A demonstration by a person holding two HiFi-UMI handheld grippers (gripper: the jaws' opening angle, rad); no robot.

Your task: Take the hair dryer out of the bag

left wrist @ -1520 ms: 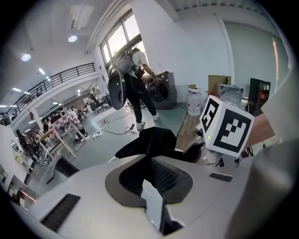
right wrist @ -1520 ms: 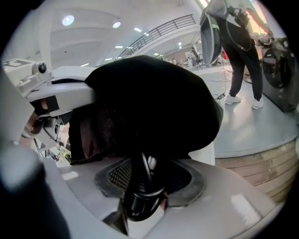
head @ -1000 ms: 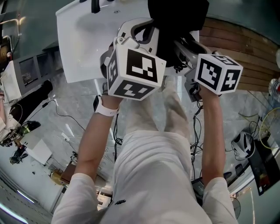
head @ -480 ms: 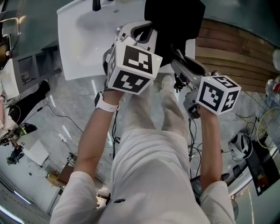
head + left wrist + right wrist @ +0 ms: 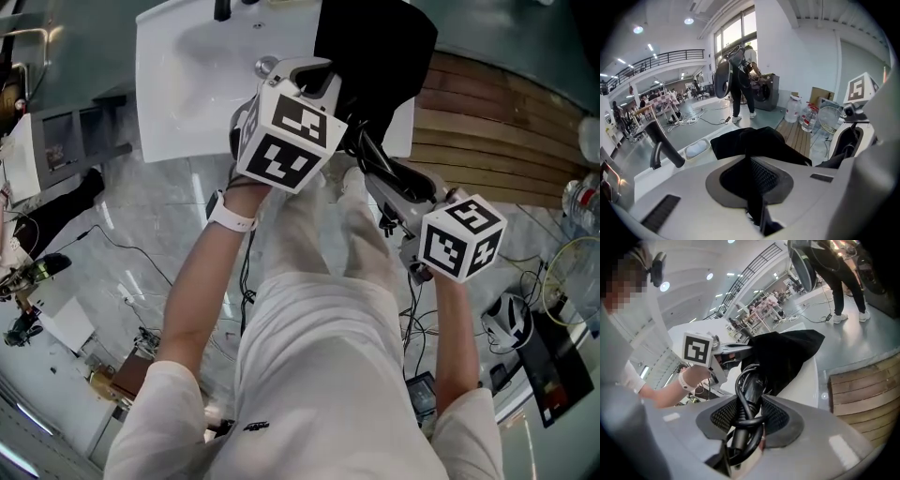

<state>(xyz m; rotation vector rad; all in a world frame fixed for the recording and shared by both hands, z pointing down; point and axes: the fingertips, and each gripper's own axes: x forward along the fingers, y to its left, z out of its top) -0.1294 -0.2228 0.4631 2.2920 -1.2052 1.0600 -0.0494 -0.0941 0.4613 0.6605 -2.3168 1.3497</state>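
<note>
The black bag hangs over the edge of a white basin. My left gripper is shut on a fold of the black bag, whose cloth runs down between the jaws of the left gripper. My right gripper is shut on the hair dryer, a dark handle with black cord wound round it. In the right gripper view the hair dryer stands up out of the right gripper, with the bag behind it. The dryer's far end is hidden against the bag.
The white basin with a dark faucet lies ahead on the left. A wooden slat platform is at the right, with water bottles beside it. Cables and small devices litter the floor around the person's legs.
The right gripper has drawn back down and to the right with the hair dryer, away from the bag. The left gripper has shifted a little to the right with the bag.
</note>
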